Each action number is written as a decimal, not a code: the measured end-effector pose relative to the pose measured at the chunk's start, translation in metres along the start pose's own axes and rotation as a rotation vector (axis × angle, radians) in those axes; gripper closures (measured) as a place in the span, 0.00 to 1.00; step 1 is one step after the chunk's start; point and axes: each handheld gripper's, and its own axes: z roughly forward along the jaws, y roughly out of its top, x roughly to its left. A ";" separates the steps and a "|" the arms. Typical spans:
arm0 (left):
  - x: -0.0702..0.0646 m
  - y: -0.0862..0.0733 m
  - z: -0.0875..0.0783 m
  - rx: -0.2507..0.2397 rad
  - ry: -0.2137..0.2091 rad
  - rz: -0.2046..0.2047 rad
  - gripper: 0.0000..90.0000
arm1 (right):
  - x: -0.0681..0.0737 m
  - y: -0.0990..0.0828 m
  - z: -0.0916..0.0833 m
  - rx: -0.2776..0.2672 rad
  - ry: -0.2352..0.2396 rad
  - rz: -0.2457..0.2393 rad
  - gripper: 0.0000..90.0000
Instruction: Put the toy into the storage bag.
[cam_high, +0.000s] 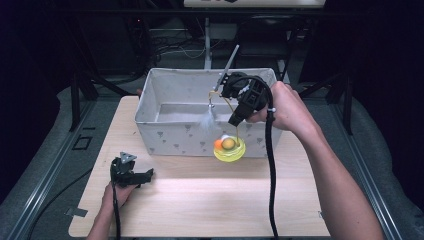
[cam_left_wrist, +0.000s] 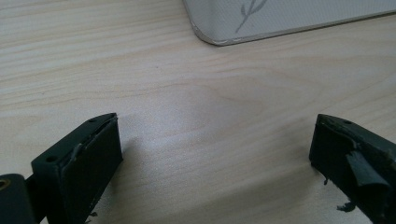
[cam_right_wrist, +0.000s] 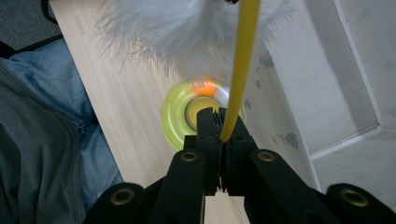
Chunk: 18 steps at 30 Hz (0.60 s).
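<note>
**Clearly a firm pinch on the yellow cord, toy hanging at the bin's front wall**

Up at the right of the high view, the right gripper (cam_high: 235, 120) is held off the table, tilted so its jaws point down and toward the person. The right hand (cam_high: 285, 107) wraps its body from the right side, forearm running down to the bottom edge. In the right gripper view the jaws are pressed together on a thin yellow cord (cam_right_wrist: 240, 70) — it rises straight from between the pads. A white feather tuft (cam_right_wrist: 182, 32) hangs beside the cord, and below sits the toy's yellow-green disc (cam_high: 229, 149) with an orange ball on it, blurred, in front of the fabric bin (cam_high: 170, 132) and above the wooden table (cam_high: 200, 200).

The left hand (cam_high: 114, 194) rests low on the table near its front-left part, well apart from the toy. The left gripper (cam_high: 145, 176) lies level there — jaws spread wide over bare wood, nothing between them.
</note>
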 end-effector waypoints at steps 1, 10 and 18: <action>0.000 0.000 0.000 0.000 0.000 0.000 0.03 | 0.000 0.002 -0.003 -0.002 -0.001 -0.001 0.98; 0.000 0.000 0.000 0.000 0.000 0.001 0.03 | -0.001 0.008 -0.014 -0.009 -0.005 -0.006 0.98; 0.000 0.000 0.000 0.000 0.000 0.001 0.03 | -0.004 0.014 -0.028 -0.027 -0.013 -0.005 0.98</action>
